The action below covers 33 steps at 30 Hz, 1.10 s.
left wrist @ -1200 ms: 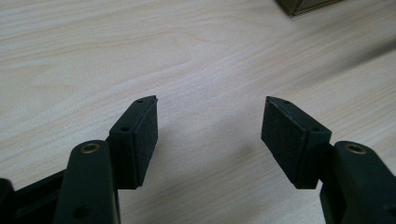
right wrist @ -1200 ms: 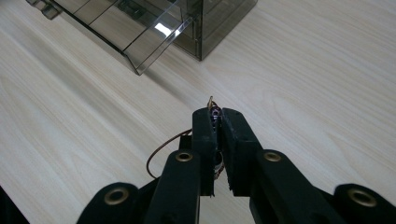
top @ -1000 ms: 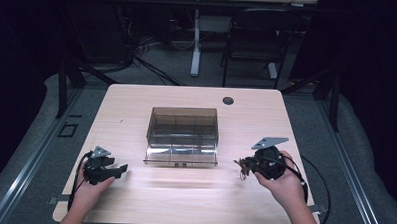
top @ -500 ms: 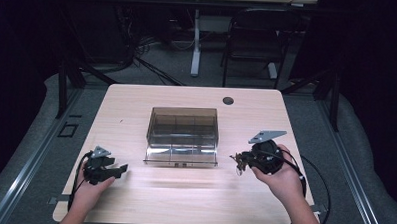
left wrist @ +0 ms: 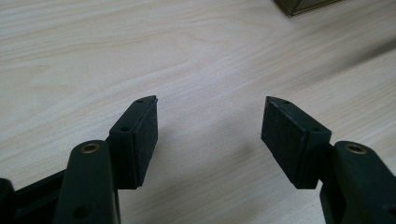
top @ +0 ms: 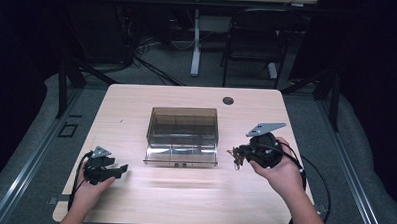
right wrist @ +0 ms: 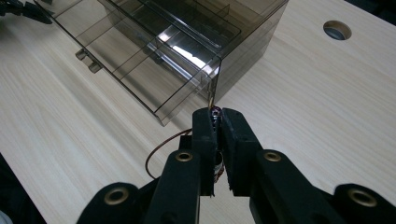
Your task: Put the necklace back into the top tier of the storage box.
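Right claw (right wrist: 215, 114) clamped on a small coiled bundle of thin reddish-brown wire (right wrist: 159, 151), lifted off the pale wood-grain tabletop (top: 136, 105) near its right edge, just beside the smoky clear-plastic drawer box (top: 183, 134) mid-tabletop, left claw (left wrist: 209, 135) gaping, empty, matte black ribbed pads (left wrist: 285, 135), near the front-left corner.

The box (top: 182, 136) sits in the middle of the desk (top: 137, 102), and its drawer (top: 181, 155) sticks out toward the person. A small hole (top: 228, 100) lies behind the box, to its right. The left tool (top: 115, 170) is at the near left. The right tool (top: 236, 156) is just right of the drawer, with a small wire thing (right wrist: 161, 149) in it.
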Each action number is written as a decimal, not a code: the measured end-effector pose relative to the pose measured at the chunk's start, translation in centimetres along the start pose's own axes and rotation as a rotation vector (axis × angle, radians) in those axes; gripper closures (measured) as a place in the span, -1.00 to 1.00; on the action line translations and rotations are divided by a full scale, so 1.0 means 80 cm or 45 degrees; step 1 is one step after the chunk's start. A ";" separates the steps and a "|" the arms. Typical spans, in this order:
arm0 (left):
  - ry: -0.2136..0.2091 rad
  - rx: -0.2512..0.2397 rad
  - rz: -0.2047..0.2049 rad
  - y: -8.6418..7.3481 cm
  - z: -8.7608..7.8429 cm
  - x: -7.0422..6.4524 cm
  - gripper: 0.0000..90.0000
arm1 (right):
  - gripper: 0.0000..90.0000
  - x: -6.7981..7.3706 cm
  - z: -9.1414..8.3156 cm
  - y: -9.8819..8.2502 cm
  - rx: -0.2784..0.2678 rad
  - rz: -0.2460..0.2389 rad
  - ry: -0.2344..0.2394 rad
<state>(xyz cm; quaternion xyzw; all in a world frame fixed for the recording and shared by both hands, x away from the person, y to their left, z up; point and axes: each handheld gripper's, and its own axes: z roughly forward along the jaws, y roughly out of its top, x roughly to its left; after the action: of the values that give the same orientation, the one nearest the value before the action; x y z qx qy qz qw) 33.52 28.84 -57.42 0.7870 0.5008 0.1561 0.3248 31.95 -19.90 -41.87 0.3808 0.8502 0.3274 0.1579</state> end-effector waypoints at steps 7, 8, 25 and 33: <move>0.001 0.001 -0.003 0.000 0.000 0.000 -0.19 | 0.87 0.004 -0.002 0.013 -0.004 -0.026 0.008; 0.000 0.001 -0.003 0.000 0.000 0.000 -0.19 | 0.87 0.006 -0.003 0.017 -0.007 -0.039 0.013; -0.001 0.002 -0.001 0.000 0.000 0.000 -0.19 | 0.87 0.031 0.004 0.054 -0.033 -0.121 0.063; -0.001 0.000 -0.002 0.000 0.000 0.000 -0.19 | 0.87 0.044 0.015 0.068 -0.042 -0.151 0.092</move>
<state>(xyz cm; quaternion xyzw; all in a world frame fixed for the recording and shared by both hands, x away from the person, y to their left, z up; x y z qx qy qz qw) 33.53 28.81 -57.43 0.7866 0.5015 0.1555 0.3251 33.19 -14.02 -39.13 0.3149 0.8709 0.3451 0.1525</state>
